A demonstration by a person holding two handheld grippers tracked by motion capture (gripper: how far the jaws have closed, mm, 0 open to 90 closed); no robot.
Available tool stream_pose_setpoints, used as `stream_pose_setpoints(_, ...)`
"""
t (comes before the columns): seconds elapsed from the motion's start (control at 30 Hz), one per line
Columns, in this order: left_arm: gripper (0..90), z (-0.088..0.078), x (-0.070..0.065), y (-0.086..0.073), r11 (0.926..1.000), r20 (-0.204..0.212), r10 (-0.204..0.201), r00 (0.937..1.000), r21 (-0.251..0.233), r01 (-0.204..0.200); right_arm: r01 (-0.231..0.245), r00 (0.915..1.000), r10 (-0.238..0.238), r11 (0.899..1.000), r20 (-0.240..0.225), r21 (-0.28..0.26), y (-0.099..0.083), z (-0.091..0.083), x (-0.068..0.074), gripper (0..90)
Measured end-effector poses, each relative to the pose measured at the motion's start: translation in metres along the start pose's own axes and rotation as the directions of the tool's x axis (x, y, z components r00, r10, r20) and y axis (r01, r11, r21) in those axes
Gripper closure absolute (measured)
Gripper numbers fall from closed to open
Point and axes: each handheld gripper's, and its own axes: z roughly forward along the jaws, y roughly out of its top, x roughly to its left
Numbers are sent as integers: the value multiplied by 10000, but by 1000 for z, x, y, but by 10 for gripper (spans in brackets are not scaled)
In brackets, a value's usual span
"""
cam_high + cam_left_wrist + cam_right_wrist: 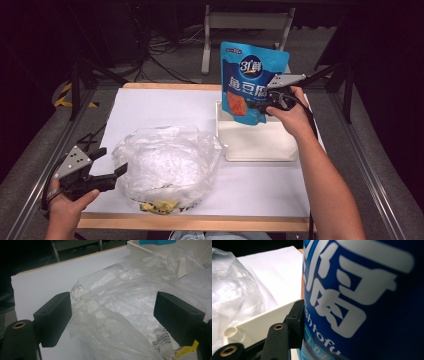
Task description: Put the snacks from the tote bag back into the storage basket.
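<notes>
A dark room with cables on the floor surrounds your white-covered tabletop [165,102], and the work sits on its right and near-left parts. The blue snack pouch [252,80] stands upright, its long axis vertical, with its lower end just above or inside the white tray [260,145] at the far right; whether it touches the tray floor you cannot tell from here. Your right gripper [272,97] has its fingers clamped on the pouch's right edge, about mid-height; in the right gripper view one black finger [295,322] presses flat against the printed face [362,300], while the other finger is hidden behind the pouch.

The crumpled clear plastic bag [167,165] lies to the left of the tray and nearer to you, touching or nearly touching the tray's left wall. So from the held pouch, the bag lies down, left and toward you.

Your left gripper [111,175] rests at the bag's left edge with its fingers spread wide, nothing between them but loose film [112,315]. It is by far the nearer hand to the bag and looks placed to pinch that edge and open a mouth for the pouch.
</notes>
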Motion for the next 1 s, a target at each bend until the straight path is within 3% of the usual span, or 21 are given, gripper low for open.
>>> stream_pose_setpoints(0.53,162,1,1,-1,10000,-58,-46,10000,83,47,-187,9997,190,9996,-133,213,-31,16,-1,503)
stream_pose_setpoints(1.0,162,3,0,-1,9999,-38,-77,10000,119,78,-526,9984,532,9983,-209,267,-46,22,-4,501)
